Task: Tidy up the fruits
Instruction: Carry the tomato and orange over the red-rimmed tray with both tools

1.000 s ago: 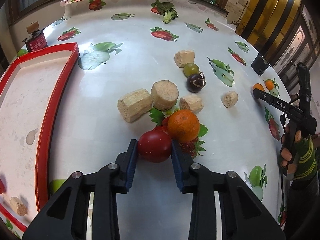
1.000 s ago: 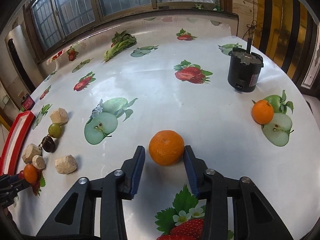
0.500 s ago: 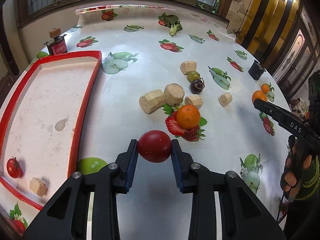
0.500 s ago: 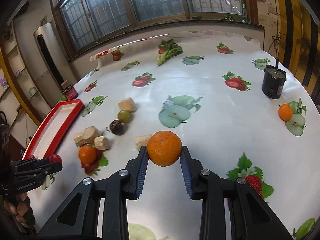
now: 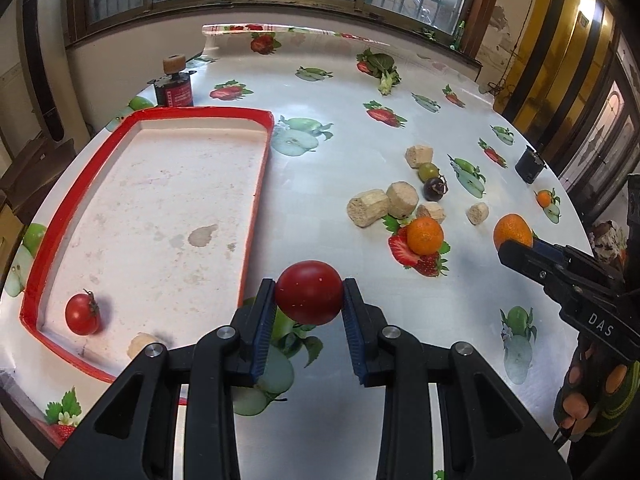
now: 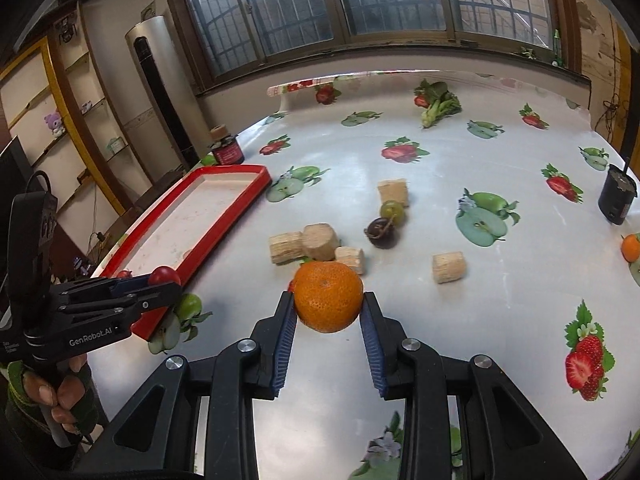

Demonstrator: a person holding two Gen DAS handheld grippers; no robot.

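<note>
My left gripper is shut on a red tomato and holds it above the table, just right of the red-rimmed tray. The tray holds another tomato and a cork piece. My right gripper is shut on an orange, lifted over the table; it also shows in the left wrist view. A second orange, a green fruit, a dark fruit and a small orange lie on the table.
Several cork pieces lie among the loose fruit. A red can stands behind the tray. A black cup stands at the far right. The tablecloth has printed fruit pictures.
Both grippers have lifted their fruit off the table and moved left toward the tray: the left with the tomato, the right with the orange.
</note>
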